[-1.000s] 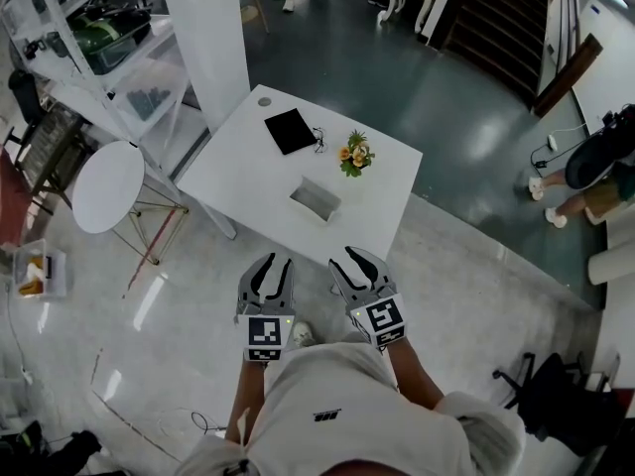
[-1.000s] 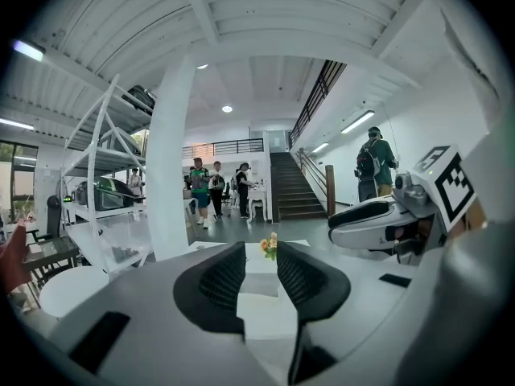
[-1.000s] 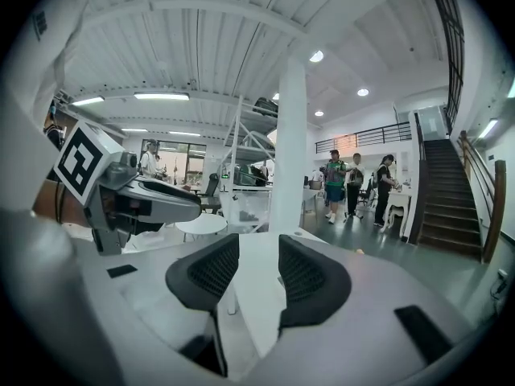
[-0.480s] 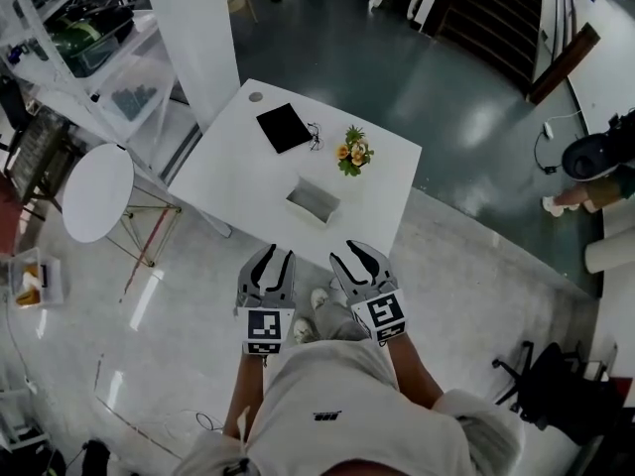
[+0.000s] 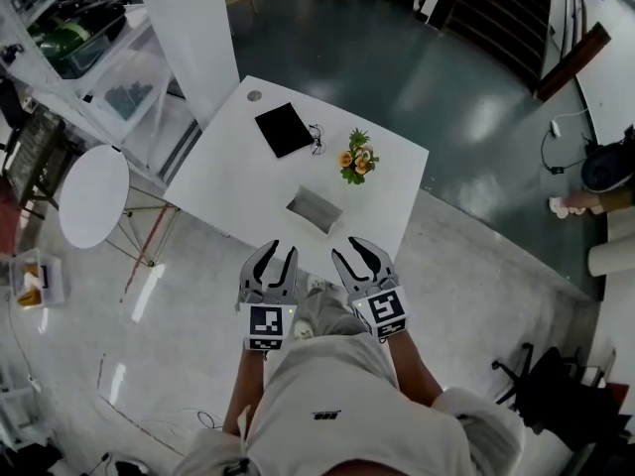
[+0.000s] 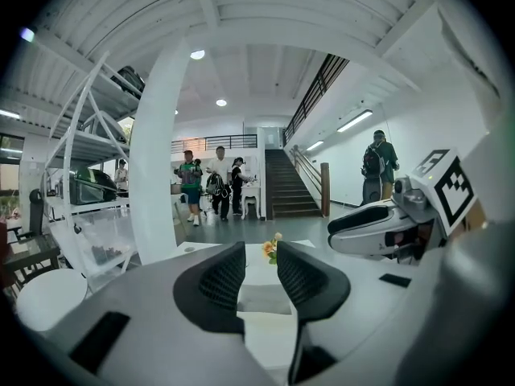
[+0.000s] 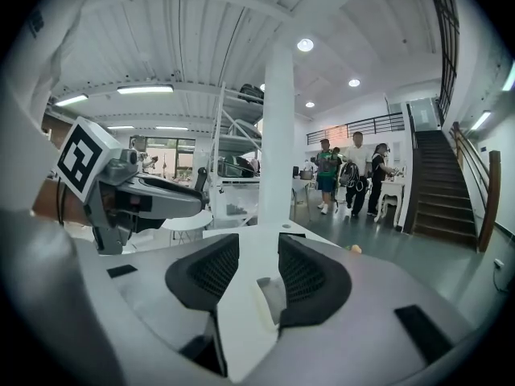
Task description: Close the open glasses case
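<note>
An open grey glasses case [image 5: 316, 209] sits on the white table [image 5: 248, 172], towards its near edge. In the left gripper view, the case [image 6: 262, 297] shows through the gap between the jaws. The right gripper view also has the case [image 7: 270, 294] between its jaws. My left gripper [image 5: 270, 252] and right gripper [image 5: 355, 250] hang side by side just short of the table's near edge. Both stand open and hold nothing. Each gripper view shows the other gripper to its side: the right gripper [image 6: 378, 230] and the left gripper [image 7: 141, 195].
A black flat pad [image 5: 284, 129], a pair of glasses [image 5: 316, 137] and a small flower pot [image 5: 355, 157] lie further back on the table. A white column [image 5: 193, 28] and shelving stand behind, with a round side table [image 5: 91, 188] at left. Several people stand far off.
The view has moved nearer to the table, so both grippers now sit closer to its near edge. Their jaws have stayed open.
</note>
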The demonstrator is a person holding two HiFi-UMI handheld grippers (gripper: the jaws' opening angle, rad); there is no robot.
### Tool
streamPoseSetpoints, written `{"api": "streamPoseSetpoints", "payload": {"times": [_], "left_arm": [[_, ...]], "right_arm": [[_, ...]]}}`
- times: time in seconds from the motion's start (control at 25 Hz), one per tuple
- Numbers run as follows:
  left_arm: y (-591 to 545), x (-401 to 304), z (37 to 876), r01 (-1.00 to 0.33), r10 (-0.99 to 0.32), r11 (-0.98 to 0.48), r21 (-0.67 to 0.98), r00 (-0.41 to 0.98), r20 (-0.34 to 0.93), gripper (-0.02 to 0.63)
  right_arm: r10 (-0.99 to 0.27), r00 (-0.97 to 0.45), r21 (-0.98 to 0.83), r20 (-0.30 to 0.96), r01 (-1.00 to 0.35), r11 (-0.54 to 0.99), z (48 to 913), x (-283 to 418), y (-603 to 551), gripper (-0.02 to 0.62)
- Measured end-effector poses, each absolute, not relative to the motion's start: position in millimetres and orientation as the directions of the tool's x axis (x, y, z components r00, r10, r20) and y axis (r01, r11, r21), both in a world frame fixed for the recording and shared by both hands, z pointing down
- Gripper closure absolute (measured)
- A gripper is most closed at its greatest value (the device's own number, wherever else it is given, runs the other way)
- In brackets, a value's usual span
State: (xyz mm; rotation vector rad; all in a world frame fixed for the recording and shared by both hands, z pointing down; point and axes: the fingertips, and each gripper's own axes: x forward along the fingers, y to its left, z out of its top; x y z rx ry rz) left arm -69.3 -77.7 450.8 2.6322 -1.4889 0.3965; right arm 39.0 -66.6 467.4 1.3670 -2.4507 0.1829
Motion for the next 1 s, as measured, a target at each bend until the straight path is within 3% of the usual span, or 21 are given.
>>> {"api": "streamPoseSetpoints", "payload": {"times": [1.0], "left_arm": [[-219.7,-32.1,536.3,-0.869,-0.779,-0.494,-0.005,0.44,0.447,0.472]], "right_arm": [[-0.702,-0.536,-0.035,0.469,-0.806,0.591,536.5,87.4,-221.2,0.439]]}}
